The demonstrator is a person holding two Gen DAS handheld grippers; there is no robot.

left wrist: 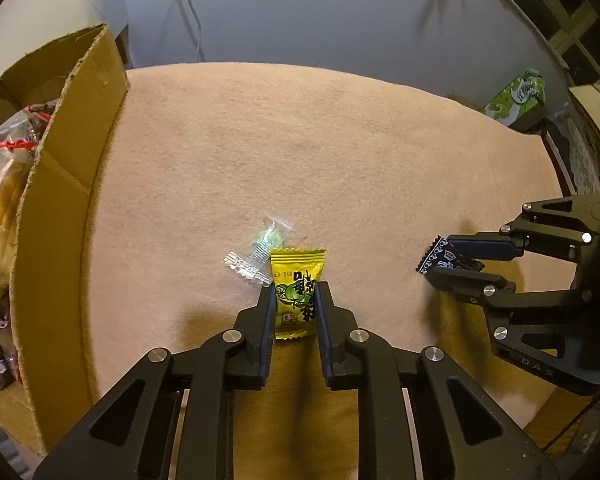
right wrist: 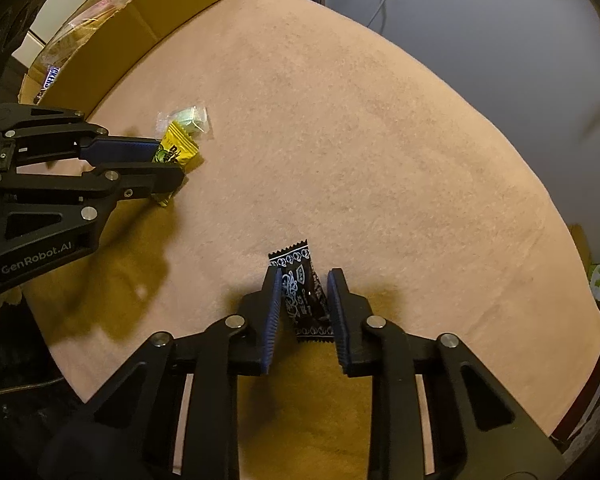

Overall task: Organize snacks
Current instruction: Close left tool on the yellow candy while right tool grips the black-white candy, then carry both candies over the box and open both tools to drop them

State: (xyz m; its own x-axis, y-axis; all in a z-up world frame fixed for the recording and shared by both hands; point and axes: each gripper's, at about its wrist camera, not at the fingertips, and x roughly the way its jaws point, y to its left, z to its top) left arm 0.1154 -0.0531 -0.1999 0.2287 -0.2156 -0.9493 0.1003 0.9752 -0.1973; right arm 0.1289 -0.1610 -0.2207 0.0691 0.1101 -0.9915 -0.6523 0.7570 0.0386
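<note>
Both grippers pinching a candy each on the pink cloth; pickup step, lift not yet made.

Left wrist view: left gripper (left wrist: 294, 292) points steeply down, jaws nearly closed, blue pads pressing both sides of the yellow candy (left wrist: 295, 294), which lies on the cloth (left wrist: 340, 140). A clear-wrapped candy (left wrist: 260, 250) touches the yellow one's upper left corner. Cardboard box (left wrist: 64, 184) stands at the cloth's left edge, already holding snacks. Right wrist view: right gripper (right wrist: 304, 296) points straight down, jaws narrowed around the black candy (right wrist: 304, 296); the left pad touches the wrapper, and the right pad seems to meet its crumpled edge, so I judge it gripped. Next, judged: lift both, carry to the box, taking care that the clear candy is not dragged along.
</note>
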